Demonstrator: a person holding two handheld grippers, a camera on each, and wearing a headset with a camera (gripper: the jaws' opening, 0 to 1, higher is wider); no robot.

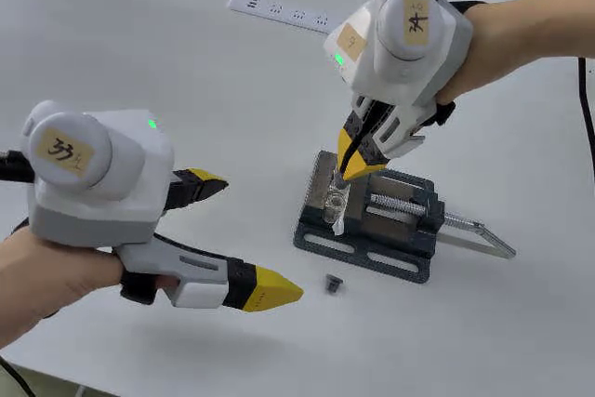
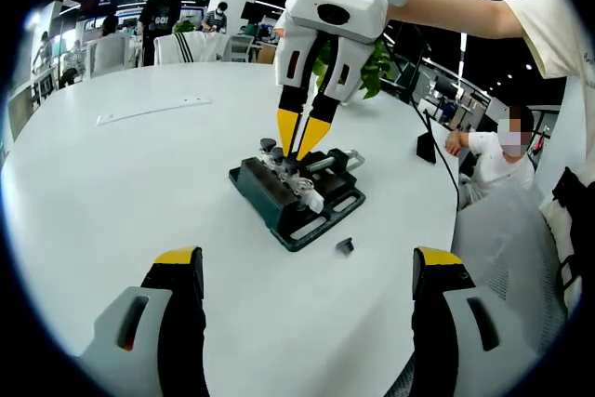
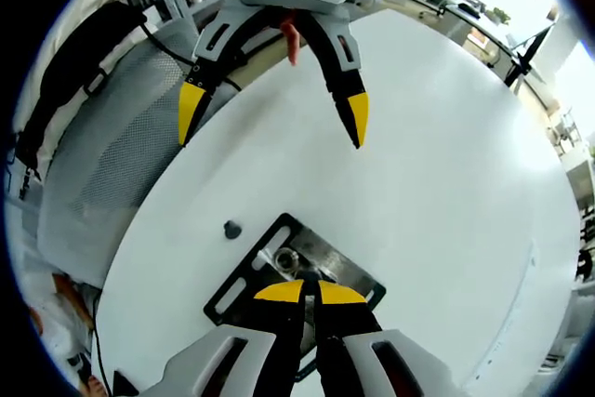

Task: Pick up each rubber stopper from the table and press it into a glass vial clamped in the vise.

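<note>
A dark vise [image 1: 409, 230] stands mid-table with glass vials [image 1: 336, 204] clamped in it; two vials [image 2: 270, 148] carry dark stoppers. My right gripper [image 1: 350, 170] points down at the vise, jaws shut, its tips at the top of one vial. From its own camera the right gripper [image 3: 310, 293] hangs over the vise [image 3: 244, 278] and an open vial mouth [image 3: 284, 258]. One loose rubber stopper [image 1: 333, 283] lies on the table just in front of the vise. My left gripper [image 1: 244, 234] hovers open at the near left, holding nothing.
A white power strip [image 1: 279, 11] lies at the far side of the white table [image 1: 186, 90]. The vise's crank handle [image 1: 479, 230] sticks out to the right. A black cable [image 1: 584, 109] trails along the right edge. People sit at desks beyond the table.
</note>
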